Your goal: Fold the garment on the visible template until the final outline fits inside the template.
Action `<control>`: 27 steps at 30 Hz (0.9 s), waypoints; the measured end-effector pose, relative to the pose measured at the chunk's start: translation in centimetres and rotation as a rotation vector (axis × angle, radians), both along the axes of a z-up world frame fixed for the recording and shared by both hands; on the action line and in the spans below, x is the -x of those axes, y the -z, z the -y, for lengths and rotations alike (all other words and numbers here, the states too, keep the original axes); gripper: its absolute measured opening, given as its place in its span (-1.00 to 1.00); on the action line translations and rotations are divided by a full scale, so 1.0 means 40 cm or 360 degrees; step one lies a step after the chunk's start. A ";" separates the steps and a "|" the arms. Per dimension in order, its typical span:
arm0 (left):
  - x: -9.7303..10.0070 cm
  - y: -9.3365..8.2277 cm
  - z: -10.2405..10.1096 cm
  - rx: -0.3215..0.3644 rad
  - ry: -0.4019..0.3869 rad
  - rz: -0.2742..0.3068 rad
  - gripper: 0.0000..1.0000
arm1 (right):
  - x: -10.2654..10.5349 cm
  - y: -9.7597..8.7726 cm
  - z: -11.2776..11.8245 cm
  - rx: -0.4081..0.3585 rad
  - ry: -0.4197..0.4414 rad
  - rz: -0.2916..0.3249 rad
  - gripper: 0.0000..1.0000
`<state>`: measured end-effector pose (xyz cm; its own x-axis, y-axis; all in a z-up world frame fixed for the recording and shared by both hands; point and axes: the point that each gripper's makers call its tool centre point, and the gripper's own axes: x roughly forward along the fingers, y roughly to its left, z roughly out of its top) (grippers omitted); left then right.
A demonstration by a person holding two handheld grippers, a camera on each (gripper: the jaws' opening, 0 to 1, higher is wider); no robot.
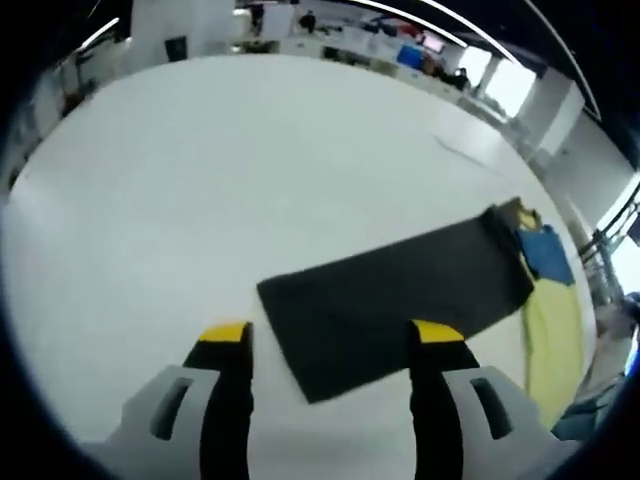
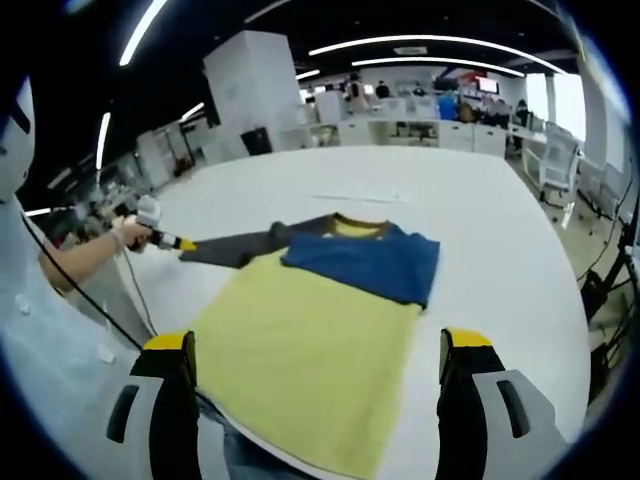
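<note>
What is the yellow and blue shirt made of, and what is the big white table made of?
The shirt looks like soft knit cloth, matte: it lies limp and flat, and its blue part is folded over the yellow. The dark sleeve looks like the same kind of cloth. The table looks hard and smooth, perhaps laminate or painted board; it is evenly white with a faint sheen.

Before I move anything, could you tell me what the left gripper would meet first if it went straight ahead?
Probably the dark grey sleeve lying flat on the white table, just beyond the open left gripper; depth is uncertain.

No legible text or labels
</note>
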<state>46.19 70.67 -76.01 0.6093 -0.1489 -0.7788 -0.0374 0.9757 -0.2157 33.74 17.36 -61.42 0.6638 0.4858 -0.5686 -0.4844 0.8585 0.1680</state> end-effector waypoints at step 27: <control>-0.002 0.018 -0.058 -0.0186 0.0013 -0.0072 -0.57 | 0.010 0.010 0.025 0.0006 0.0086 -0.0006 1.00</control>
<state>46.26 72.98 -76.71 0.5725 -0.0603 -0.8177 -0.0362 0.9945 -0.0987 33.35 16.36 -61.84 0.6868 0.4473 -0.5729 -0.4370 0.8840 0.1664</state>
